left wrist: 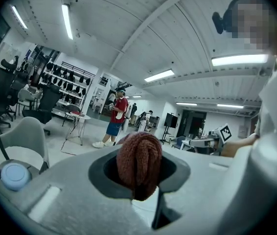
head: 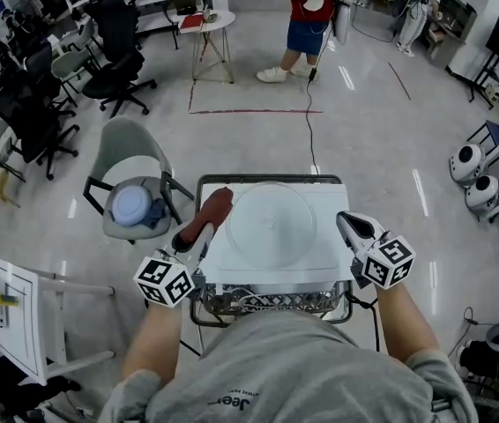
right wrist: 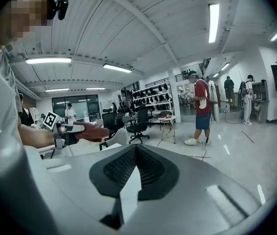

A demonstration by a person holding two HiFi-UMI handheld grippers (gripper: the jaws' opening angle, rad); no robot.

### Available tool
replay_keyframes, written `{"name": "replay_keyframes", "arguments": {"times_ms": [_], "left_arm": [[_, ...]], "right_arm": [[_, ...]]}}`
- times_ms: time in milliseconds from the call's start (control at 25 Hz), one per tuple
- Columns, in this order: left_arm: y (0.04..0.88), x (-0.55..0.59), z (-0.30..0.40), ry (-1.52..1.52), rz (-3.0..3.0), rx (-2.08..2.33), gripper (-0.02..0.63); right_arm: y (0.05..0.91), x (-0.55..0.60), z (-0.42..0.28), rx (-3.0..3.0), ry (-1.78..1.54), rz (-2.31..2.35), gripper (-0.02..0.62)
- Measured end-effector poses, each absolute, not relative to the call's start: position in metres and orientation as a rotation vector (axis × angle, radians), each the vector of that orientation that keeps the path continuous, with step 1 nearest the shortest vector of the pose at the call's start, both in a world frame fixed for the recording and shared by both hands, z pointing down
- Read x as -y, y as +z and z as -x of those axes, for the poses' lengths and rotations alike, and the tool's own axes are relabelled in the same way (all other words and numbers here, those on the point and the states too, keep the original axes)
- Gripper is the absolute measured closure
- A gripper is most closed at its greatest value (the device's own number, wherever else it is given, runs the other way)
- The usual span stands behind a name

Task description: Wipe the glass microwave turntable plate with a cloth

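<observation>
Here the left gripper (head: pixel 195 236) pinches a rolled reddish-brown cloth (head: pixel 215 207) just beside the left rim of the glass turntable plate (head: pixel 271 225), which lies flat in the middle of the white table (head: pixel 267 274). The right gripper (head: pixel 348 226), jaws pressed together on nothing, sits at the table's right edge.

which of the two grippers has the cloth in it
The left gripper: its jaws are shut on the dark red cloth, by the left side of the glass plate. The right gripper has its jaws together with nothing between them.
</observation>
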State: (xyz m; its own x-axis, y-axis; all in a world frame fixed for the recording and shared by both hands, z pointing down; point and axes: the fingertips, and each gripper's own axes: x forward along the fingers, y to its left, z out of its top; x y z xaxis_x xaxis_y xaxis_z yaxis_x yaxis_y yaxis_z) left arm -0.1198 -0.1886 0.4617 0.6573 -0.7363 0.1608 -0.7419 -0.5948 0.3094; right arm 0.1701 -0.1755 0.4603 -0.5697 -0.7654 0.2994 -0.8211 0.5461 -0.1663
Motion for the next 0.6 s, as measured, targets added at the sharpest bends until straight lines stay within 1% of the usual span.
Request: {"name": "replay_keyframes", "arguments": {"times_ms": [600], "left_arm": [[0.4631,0.1885,0.1196,0.012,-2.528,1.16,0.523]], "right_arm": [[0.462,0.1789,-0.1684,2.581,0.42,-1.35,0.588]]}}
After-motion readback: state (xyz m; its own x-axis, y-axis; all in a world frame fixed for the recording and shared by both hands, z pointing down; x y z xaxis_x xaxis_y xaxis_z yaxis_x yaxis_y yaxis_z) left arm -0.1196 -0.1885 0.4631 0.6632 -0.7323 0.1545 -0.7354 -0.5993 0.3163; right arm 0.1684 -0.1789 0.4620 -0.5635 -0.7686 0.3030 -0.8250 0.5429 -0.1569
